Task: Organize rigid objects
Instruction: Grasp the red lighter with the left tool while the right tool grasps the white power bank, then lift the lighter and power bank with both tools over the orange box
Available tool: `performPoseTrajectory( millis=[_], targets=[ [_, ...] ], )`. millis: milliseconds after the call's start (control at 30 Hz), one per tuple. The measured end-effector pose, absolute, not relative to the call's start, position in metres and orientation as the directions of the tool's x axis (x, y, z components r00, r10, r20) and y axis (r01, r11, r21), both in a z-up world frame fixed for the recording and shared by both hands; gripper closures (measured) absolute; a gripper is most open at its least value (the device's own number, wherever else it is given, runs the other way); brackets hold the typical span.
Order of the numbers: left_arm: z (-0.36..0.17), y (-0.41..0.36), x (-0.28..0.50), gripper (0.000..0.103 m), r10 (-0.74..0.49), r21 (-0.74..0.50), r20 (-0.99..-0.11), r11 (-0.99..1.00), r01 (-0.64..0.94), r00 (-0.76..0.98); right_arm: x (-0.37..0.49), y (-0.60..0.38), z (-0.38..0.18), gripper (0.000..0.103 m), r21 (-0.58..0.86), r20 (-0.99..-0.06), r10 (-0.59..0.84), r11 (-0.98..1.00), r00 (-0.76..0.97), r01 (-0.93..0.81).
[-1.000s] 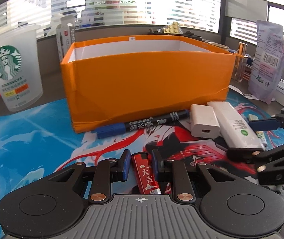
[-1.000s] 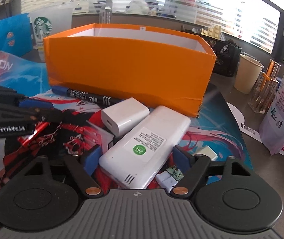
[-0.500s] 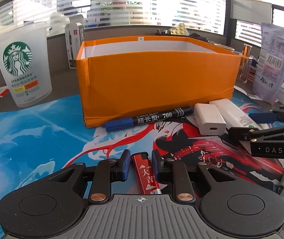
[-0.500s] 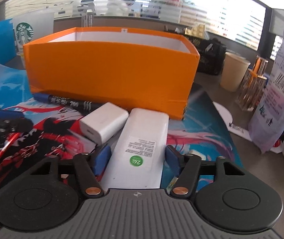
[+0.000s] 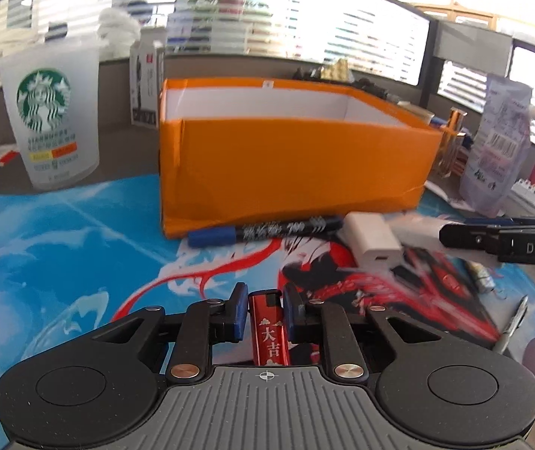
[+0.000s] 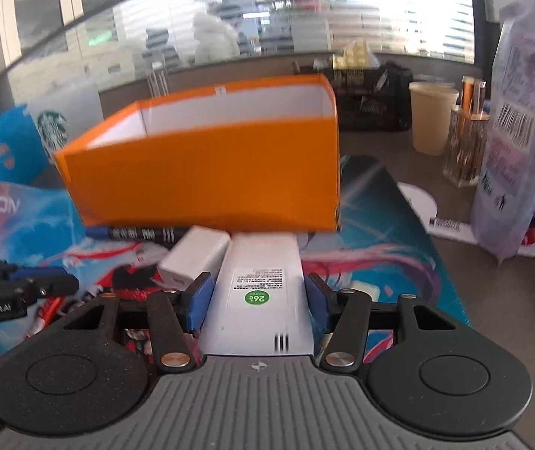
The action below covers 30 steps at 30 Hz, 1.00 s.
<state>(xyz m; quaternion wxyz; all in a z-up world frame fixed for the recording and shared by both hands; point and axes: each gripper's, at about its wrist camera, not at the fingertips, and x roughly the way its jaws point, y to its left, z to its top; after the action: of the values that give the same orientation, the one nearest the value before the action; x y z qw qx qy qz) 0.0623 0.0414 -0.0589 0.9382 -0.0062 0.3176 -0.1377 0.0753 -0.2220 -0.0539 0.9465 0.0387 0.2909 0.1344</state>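
The red lighter (image 5: pixel 269 332) sits squeezed in the left gripper (image 5: pixel 265 309), low over the mat (image 5: pixel 80 247). The white remote (image 6: pixel 260 292) is pinched in the right gripper (image 6: pixel 259 296). Both face the orange box (image 5: pixel 293 165) just ahead, probably so they can go in. The marker (image 5: pixel 263 229) and charger (image 5: pixel 370 240) wait beside it.

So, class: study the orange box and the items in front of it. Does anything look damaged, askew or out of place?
The orange box looks slightly damaged: its front wall is creased and buckled near the bottom corners. The marker and white charger lie loose against its base, outside it. Nothing is spilled.
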Motion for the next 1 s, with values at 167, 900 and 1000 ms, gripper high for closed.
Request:
performPoseTrajectory(
  millis=[167,900,1000],
  targets=[
    [-0.048,0.035,0.059,0.085,-0.271,-0.092,-0.571,0.959,0.267,0.775,0.069,-0.226,-0.033,0.102,0.117,-0.479,0.261,0.965,0.838,-0.234],
    [-0.068,0.033,0.057,0.085,-0.28,-0.098,-0.621,0.954,0.282,0.732,0.074,-0.199,-0.085,0.053,-0.008,-0.62,0.219,0.958,0.754,-0.285],
    [-0.073,0.038,0.056,0.086,-0.28,-0.115,-0.633,0.956,0.271,0.721,0.074,-0.203,-0.084,0.053,0.034,-0.613,0.24,0.96,0.753,-0.278]
  ],
)
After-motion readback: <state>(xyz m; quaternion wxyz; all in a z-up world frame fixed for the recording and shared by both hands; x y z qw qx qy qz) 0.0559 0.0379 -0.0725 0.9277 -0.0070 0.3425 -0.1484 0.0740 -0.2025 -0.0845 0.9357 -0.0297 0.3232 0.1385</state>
